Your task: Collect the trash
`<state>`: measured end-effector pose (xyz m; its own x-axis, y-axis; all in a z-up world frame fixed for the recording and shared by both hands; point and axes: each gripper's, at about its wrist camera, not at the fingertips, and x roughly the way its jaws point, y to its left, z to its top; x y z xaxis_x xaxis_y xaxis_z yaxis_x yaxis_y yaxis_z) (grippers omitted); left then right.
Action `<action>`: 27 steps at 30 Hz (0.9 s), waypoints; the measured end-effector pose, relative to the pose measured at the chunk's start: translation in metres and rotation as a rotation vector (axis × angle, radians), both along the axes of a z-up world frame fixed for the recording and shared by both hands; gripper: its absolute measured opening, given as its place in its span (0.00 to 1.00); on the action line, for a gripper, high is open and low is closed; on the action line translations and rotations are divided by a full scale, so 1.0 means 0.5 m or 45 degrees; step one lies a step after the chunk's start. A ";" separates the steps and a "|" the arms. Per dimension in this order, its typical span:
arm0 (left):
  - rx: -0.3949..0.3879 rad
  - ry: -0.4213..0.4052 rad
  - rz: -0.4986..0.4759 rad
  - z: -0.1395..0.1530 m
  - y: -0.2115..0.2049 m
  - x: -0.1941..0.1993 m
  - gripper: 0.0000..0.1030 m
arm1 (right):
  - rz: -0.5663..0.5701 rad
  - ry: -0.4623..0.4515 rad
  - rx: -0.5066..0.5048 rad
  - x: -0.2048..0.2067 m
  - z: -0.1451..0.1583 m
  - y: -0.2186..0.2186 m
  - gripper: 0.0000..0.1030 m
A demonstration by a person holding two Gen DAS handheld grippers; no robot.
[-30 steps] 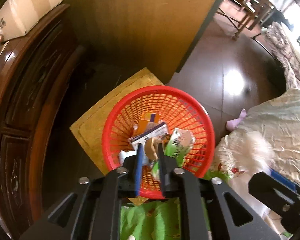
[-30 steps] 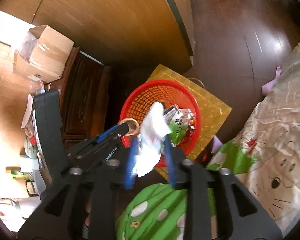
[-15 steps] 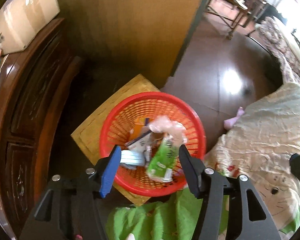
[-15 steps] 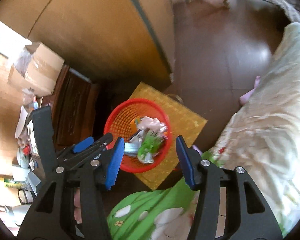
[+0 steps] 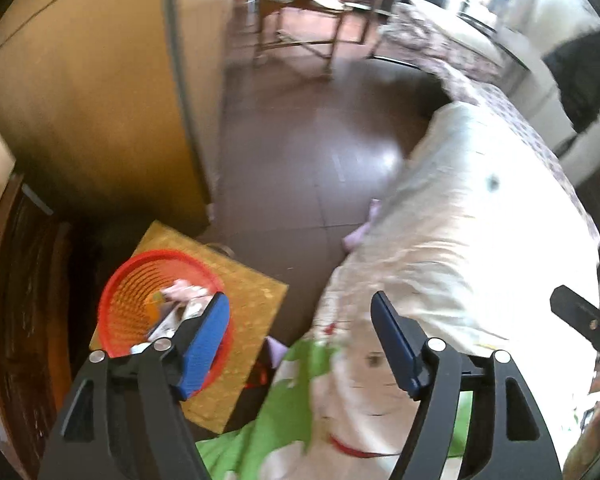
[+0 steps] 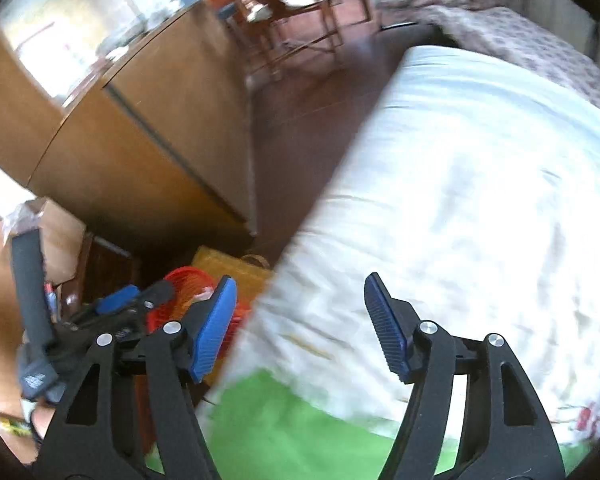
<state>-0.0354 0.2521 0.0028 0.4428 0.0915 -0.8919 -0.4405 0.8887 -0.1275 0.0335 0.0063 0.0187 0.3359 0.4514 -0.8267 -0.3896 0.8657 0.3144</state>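
Observation:
A red mesh basket (image 5: 132, 292) stands on a yellow mat (image 5: 256, 292) on the floor, low left in the left wrist view, with wrappers and paper trash (image 5: 180, 292) inside. My left gripper (image 5: 300, 340) is open and empty, raised above the bed edge, to the right of the basket. My right gripper (image 6: 298, 324) is open and empty over the white quilt (image 6: 460, 200). The basket (image 6: 188, 284) shows partly behind its left finger. The left gripper (image 6: 132, 300) shows at the left of the right wrist view.
A bed with a white and green cartoon quilt (image 5: 460, 240) fills the right. A wooden cabinet panel (image 5: 80, 112) and a dark carved dresser (image 5: 16, 320) stand at the left. Dark floor (image 5: 320, 152) leads to a table and chairs (image 5: 300, 8) at the back.
Both grippers opened and dropped their trash into the basket, then swung up and right toward the bed. The basket now sits lower left and smaller in both views.

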 end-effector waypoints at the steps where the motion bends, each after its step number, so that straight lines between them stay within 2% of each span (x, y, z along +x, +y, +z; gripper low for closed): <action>1: 0.013 -0.005 -0.036 0.007 -0.030 0.012 0.72 | -0.022 -0.006 -0.001 0.002 -0.001 -0.024 0.65; 7: 0.043 -0.010 -0.166 0.023 -0.141 0.051 0.74 | -0.152 -0.012 -0.004 0.008 -0.018 -0.159 0.66; 10: 0.059 -0.011 -0.212 0.028 -0.186 0.065 0.74 | -0.171 -0.022 -0.015 0.005 -0.028 -0.180 0.66; 13: 0.077 -0.005 -0.215 0.029 -0.213 0.066 0.75 | -0.125 -0.034 -0.015 -0.002 -0.032 -0.196 0.66; 15: 0.103 -0.008 -0.173 0.036 -0.215 0.057 0.75 | -0.053 -0.042 -0.001 -0.012 -0.028 -0.191 0.67; 20: 0.164 0.029 0.034 0.042 -0.168 0.008 0.77 | 0.257 -0.080 -0.011 -0.043 0.000 -0.067 0.69; 25: 0.156 0.097 0.287 0.033 -0.073 -0.061 0.77 | 0.574 -0.093 -0.120 -0.088 -0.004 0.080 0.71; 27: 0.122 0.136 0.404 0.021 -0.027 -0.092 0.77 | 0.635 -0.090 -0.159 -0.100 -0.013 0.124 0.71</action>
